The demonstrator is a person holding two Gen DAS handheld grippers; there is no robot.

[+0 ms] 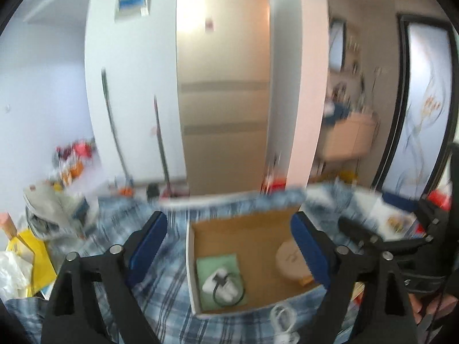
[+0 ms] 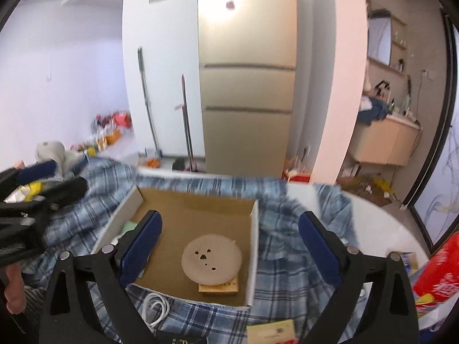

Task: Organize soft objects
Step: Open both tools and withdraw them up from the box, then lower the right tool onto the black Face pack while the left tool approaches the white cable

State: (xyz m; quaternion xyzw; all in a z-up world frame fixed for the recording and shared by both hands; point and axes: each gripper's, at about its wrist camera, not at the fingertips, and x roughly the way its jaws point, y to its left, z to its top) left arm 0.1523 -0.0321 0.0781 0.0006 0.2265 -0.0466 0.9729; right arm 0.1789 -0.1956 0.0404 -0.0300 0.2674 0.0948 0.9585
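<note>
An open cardboard box point(image 1: 246, 220) sits on a blue plaid cloth point(image 1: 160, 295). In it lie a folded green cloth point(image 1: 209, 263) with a white bundle and black cord point(image 1: 222, 283) on top, and a round beige disc point(image 1: 289, 258). My left gripper point(image 1: 229, 246) is open and empty above the box. In the right wrist view the box point(image 2: 254, 246) holds the disc point(image 2: 211, 259) resting on a small yellow box point(image 2: 219, 288). My right gripper point(image 2: 229, 240) is open and empty over it. A white cable point(image 2: 156, 305) lies in front of the box.
The other gripper shows at the right edge point(image 1: 401, 238) and at the left edge point(image 2: 34, 197). A red package point(image 2: 439, 272) and a tan card point(image 2: 271, 332) lie to the right. Clutter and a yellow bag point(image 1: 31, 258) sit at the left. A fridge point(image 2: 246, 86) stands behind.
</note>
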